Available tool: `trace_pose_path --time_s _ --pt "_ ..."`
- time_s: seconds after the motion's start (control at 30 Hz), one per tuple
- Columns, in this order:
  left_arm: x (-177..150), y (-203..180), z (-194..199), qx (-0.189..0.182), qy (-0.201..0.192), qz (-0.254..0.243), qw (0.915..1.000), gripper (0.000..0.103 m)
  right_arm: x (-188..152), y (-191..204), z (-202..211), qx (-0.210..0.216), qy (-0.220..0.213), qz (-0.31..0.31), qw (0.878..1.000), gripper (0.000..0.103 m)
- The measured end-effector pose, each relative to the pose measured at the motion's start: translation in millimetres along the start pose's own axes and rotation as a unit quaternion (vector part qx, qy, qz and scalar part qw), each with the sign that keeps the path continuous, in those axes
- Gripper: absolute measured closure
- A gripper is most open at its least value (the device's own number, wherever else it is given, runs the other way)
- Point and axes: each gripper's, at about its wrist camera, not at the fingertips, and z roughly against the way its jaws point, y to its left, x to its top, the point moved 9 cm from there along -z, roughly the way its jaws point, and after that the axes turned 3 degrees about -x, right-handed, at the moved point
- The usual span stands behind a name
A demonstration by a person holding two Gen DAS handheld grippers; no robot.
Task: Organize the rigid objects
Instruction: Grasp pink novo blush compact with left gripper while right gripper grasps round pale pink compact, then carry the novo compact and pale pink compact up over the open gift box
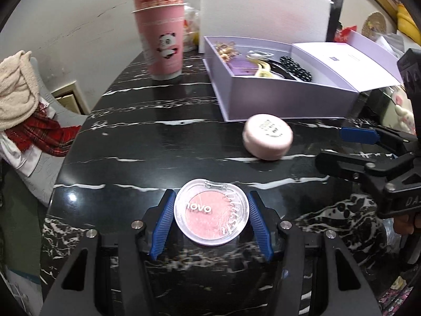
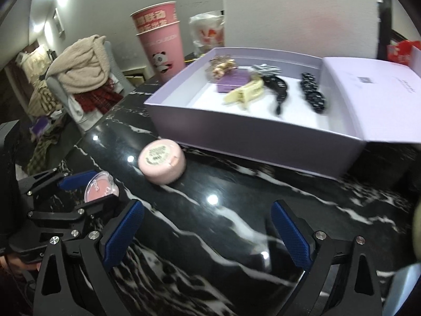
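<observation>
Left wrist view has the left gripper (image 1: 211, 216) with its jaws closed against both sides of the clear blush compact (image 1: 211, 212), which sits at the near edge of the black marbled bench (image 1: 158, 142). Further in, a round pink case (image 1: 267, 137) lies just beside the front wall of the open lilac box (image 1: 284, 101), which holds hair clips. Right gripper (image 2: 208, 234) hovers over bare bench, jaws spread wide and holding nothing. Stacked pink cups (image 1: 161, 29) stand toward the far edge.
</observation>
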Motion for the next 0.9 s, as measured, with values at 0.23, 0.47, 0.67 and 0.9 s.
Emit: trace_pose_path --time_s 0.23,0.47,0.67,0.9 --pt "0 27 1 0.017 -0.005 0.023 0.9996 0.048 11 28 -27 0.009 0.016 0.035 0.999 0.005" --pt "-1 44 2 0.03 -0.012 0.04 0.9987 0.048 23 52 -46 0.013 0.018 0.068 0.997 0.006" --pt "-2 46 2 0.034 -0.016 0.045 0.9983 0.048 31 61 -54 0.002 0.014 0.079 0.997 0.017" --pt "-3 46 3 0.038 -0.016 0.049 0.9979 0.048 35 56 -52 -0.003 0.003 0.076 0.997 0.053"
